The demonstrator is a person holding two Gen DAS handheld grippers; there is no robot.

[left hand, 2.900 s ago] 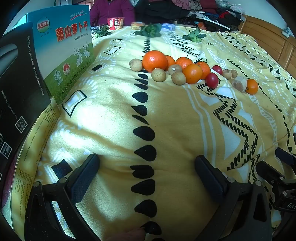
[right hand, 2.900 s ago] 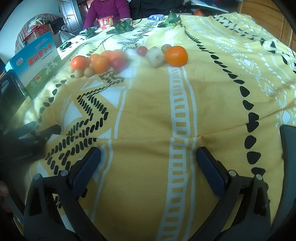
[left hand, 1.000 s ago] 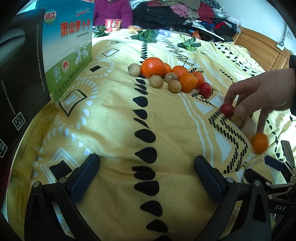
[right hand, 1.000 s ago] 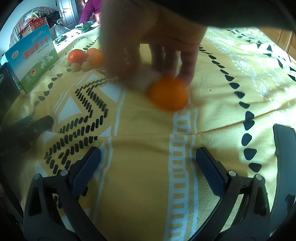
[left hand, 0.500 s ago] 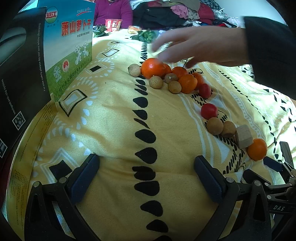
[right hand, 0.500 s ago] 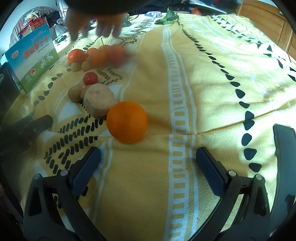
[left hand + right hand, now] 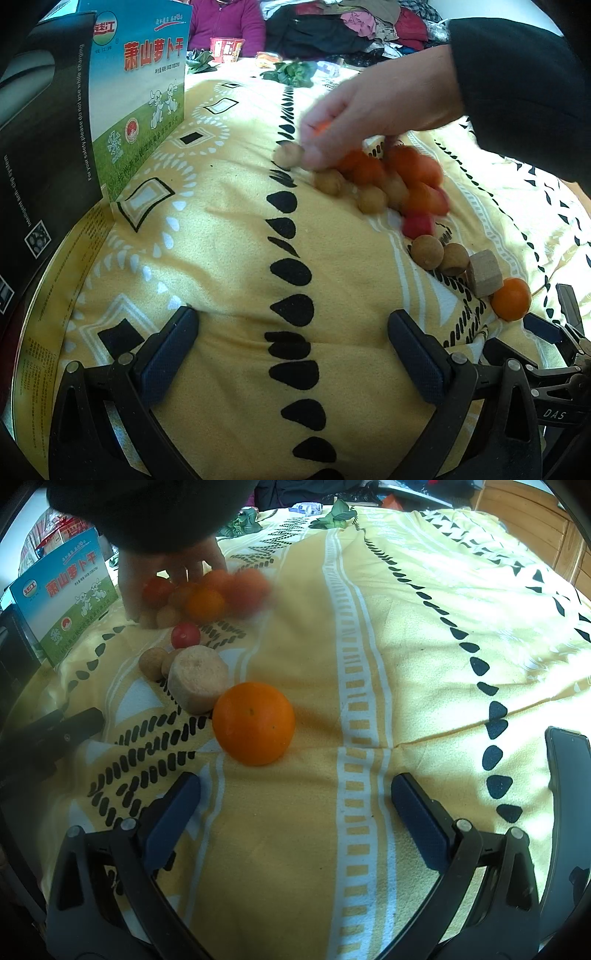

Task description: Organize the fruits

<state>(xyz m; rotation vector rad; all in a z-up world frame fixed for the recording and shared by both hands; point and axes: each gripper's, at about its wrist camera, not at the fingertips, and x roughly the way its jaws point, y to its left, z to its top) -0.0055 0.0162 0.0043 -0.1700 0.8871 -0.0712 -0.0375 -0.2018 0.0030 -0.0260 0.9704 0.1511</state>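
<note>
A bare hand (image 7: 373, 110) pushes a blurred pile of oranges (image 7: 402, 170), red tomatoes and small brown fruits (image 7: 328, 181) across the yellow bedspread (image 7: 229, 240). A red tomato (image 7: 185, 635), two brown balls (image 7: 427, 252), a tan chunk (image 7: 197, 679) and one orange (image 7: 253, 723) lie in a row nearer me. My left gripper (image 7: 293, 349) is open and empty, well short of the fruit. My right gripper (image 7: 295, 816) is open and empty, just behind the single orange. The hand (image 7: 166, 568) hides part of the pile.
A blue and green carton (image 7: 138, 81) and a black box (image 7: 40, 147) stand at the left. Green leaves (image 7: 334, 515), a cup (image 7: 226, 48) and piled clothes lie at the far end. A dark phone (image 7: 567, 812) lies at the right. A wooden bed frame (image 7: 532, 520) is at the far right.
The hand has come down on the far pile and is sweeping it nearer; those fruits are blurred with motion. Neither gripper has moved.
</note>
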